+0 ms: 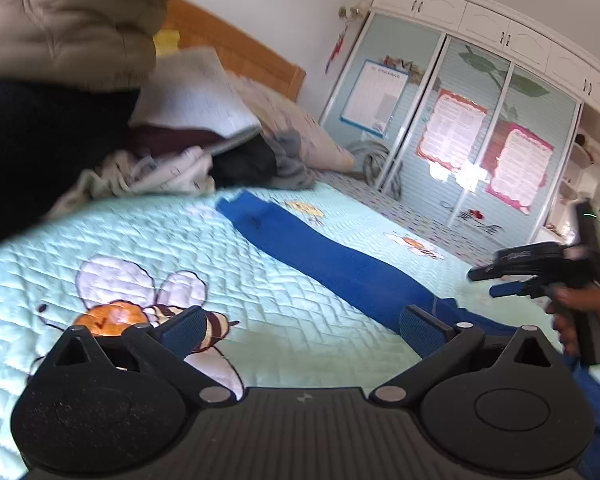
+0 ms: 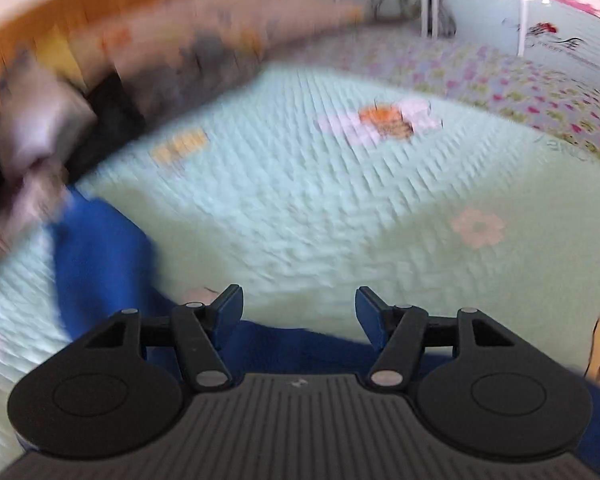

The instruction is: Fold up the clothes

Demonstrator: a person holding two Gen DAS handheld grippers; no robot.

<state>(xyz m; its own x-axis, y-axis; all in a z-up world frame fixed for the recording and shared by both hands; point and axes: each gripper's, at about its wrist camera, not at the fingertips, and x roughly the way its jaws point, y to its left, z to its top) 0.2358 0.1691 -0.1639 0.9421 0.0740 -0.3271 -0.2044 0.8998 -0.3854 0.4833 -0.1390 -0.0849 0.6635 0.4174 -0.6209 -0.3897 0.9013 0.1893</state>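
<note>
A blue garment [image 1: 320, 252] lies stretched out in a long strip across the light green quilted bedspread [image 1: 220, 248]. My left gripper [image 1: 304, 330] is open and empty just above the bedspread, near the strip's close end. My right gripper [image 2: 299, 316] is open and empty, hovering over the blue garment [image 2: 100, 248], which runs under it and off to the left. The right gripper also shows in the left wrist view [image 1: 496, 280], held in a hand at the right. The right wrist view is blurred by motion.
A pile of unfolded clothes [image 1: 188, 160] and a pillow [image 1: 300, 128] lie at the head of the bed by the wooden headboard [image 1: 236, 48]. A wardrobe with sliding doors [image 1: 460, 120] stands beyond the bed. The person's beige jacket [image 1: 68, 20] fills the upper left.
</note>
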